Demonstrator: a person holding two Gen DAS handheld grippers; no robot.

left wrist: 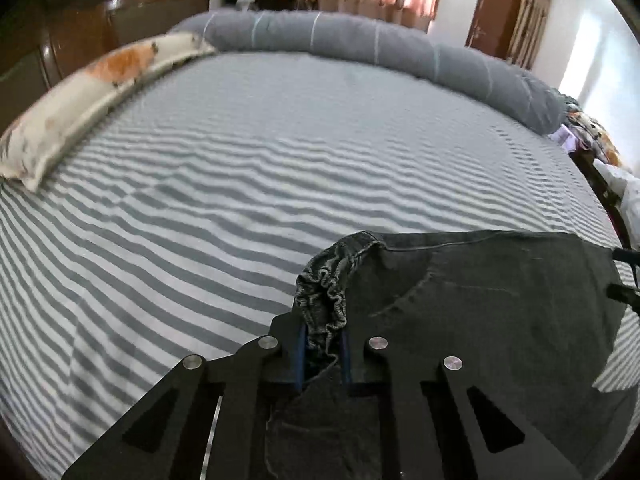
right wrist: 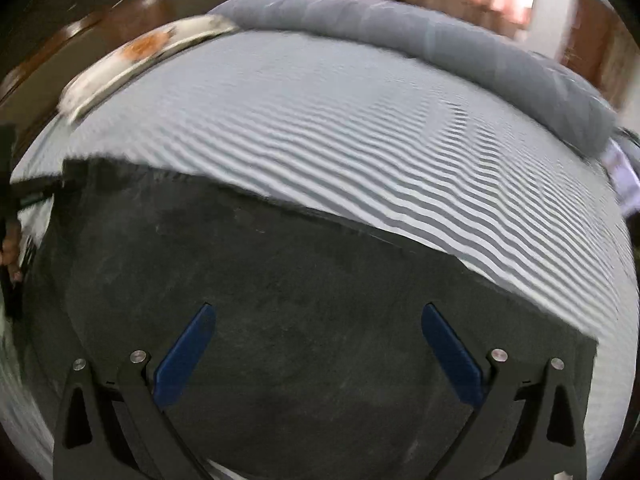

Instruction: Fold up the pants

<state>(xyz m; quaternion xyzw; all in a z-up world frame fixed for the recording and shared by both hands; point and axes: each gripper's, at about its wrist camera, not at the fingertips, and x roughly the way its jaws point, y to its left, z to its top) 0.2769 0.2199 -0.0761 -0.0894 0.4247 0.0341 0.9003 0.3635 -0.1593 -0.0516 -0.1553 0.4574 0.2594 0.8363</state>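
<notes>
Left wrist view: the left gripper fills the bottom of the frame. Its blue-padded jaws are pressed together on a bunched, gathered section of the waistband of the pants. The dark grey denim spreads from the jaws to the right across the striped bedsheet. At the far right edge, two dark tips of the other tool are visible beside the fabric edge. A floral pillow lies along the far left side of the bed, and a rolled grey blanket runs along the far side.

Right wrist view: the right gripper hangs over the pants with its jaws spread wide. Whether its blue pads touch the cloth cannot be told; nothing is pinched. The denim lies flat below, covering the near part of the bedsheet. The frame is blurred.
</notes>
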